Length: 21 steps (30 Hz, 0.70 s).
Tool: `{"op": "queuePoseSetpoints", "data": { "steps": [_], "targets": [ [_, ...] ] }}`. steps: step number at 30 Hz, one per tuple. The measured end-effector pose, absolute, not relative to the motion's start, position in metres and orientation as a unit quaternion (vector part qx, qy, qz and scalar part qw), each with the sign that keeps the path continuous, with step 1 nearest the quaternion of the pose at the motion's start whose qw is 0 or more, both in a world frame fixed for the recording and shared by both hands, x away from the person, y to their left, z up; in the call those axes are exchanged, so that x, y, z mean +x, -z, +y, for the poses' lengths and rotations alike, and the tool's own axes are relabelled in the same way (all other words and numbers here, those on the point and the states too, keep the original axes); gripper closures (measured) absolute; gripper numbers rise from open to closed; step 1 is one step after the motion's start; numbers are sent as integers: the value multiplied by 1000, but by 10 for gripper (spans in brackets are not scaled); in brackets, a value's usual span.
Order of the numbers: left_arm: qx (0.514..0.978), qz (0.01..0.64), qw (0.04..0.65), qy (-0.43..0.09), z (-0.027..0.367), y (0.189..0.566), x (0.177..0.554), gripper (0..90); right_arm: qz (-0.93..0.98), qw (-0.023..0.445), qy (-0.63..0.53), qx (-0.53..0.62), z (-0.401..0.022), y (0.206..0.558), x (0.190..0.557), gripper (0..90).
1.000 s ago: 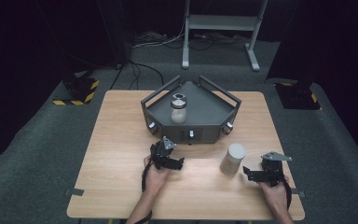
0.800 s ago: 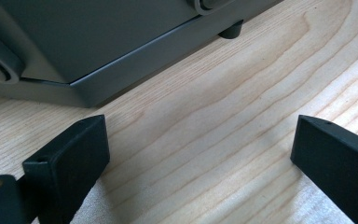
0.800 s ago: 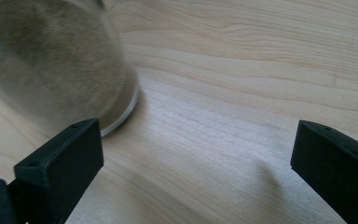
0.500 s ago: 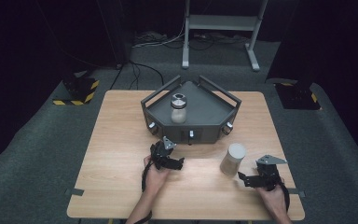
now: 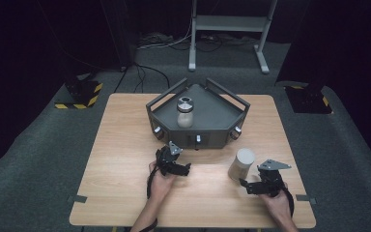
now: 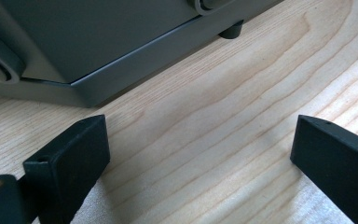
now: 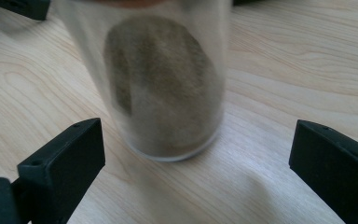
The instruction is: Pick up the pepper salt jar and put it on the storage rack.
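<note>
Standing jar [image 7: 165, 84] between right tool [image 7: 196, 163] jaws

wooden table [image 5: 125, 159] | grey tray [image 5: 207, 137] | jar [image 5: 241, 164] upright

Grey carpet floor [image 5: 38, 159], dark walls, white metal stand [image 5: 232, 29], cables [image 5: 149, 43], wooden table [image 5: 121, 140].

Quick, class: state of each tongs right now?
Left tongs: open, holding nothing, over bare table.
Right tongs: open, jaws either side of the jar, not gripping.
</note>
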State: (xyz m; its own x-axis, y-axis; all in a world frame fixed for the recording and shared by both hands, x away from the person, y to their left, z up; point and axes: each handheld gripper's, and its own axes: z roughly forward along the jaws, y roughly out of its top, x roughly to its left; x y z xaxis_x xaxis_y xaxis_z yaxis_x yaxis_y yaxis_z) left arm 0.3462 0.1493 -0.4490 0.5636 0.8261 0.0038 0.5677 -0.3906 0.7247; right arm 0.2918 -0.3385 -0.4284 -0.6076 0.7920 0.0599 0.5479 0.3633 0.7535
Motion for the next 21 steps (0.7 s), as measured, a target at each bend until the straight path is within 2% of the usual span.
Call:
{"op": "queuePoseSetpoints", "data": {
  "steps": [21],
  "targets": [
    [812,430,349,-185,149,449,346,46,809,166,-403,395,-321,418,300,85]
  ]
}}
